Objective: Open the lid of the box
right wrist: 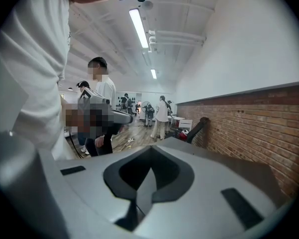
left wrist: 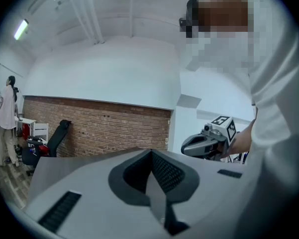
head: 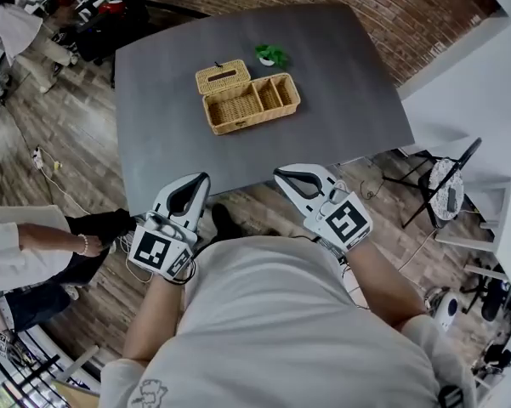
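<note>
A wicker box (head: 253, 104) stands near the middle of the grey table (head: 161, 143). It has one large and two small compartments, all showing open from above. Its slotted wicker lid (head: 222, 76) is tipped back behind the large compartment. My left gripper (head: 202, 179) and right gripper (head: 281, 175) are held close to my body, off the table's near edge and well short of the box. Both are shut with nothing between the jaws. The left gripper view shows its jaws meeting (left wrist: 151, 157) and the right gripper (left wrist: 205, 142) beside them. The right gripper view shows its tips (right wrist: 150, 171) together.
A small green plant (head: 270, 55) sits just behind the box. A person in white sleeves (head: 30, 246) is at my left. A dark stand (head: 446, 185) is on the right, office chairs (head: 93, 24) are beyond the table's far left corner, and a brick wall (head: 383, 7) runs behind.
</note>
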A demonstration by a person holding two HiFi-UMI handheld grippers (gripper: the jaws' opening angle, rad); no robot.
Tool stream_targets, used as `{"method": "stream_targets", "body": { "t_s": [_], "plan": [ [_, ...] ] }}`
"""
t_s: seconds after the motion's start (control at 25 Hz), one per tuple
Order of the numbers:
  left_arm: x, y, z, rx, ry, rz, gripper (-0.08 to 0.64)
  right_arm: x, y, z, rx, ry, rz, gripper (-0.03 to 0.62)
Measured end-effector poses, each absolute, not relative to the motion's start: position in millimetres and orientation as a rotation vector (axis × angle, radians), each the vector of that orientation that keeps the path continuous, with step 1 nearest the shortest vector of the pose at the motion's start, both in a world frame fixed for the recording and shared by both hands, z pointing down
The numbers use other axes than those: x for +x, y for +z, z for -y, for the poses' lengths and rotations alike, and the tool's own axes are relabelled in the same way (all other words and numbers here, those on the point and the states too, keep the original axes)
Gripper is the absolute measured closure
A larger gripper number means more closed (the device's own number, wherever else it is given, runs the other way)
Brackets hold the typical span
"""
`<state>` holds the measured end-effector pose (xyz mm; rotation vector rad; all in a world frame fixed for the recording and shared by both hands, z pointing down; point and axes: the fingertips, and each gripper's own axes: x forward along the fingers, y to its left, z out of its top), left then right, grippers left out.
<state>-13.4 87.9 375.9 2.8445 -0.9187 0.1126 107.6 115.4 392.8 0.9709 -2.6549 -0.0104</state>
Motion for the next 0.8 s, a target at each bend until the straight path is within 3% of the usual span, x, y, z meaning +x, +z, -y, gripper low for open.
{"method": "stream_targets", "body": {
  "t_s": [0.44, 0.8],
  "plan": [
    [32.9, 368.4, -171.6, 2.87, 0.121, 0.938, 0.549, 146.2, 390.6, -191.1, 0.987, -0.032, 2.708, 0.588],
    [27.8, 364.2, -206.1, 2.867, 0.132, 0.97, 0.549, 140.9, 389.9, -223.8, 0.973, -0.023, 2.748, 0.588]
  ]
}}
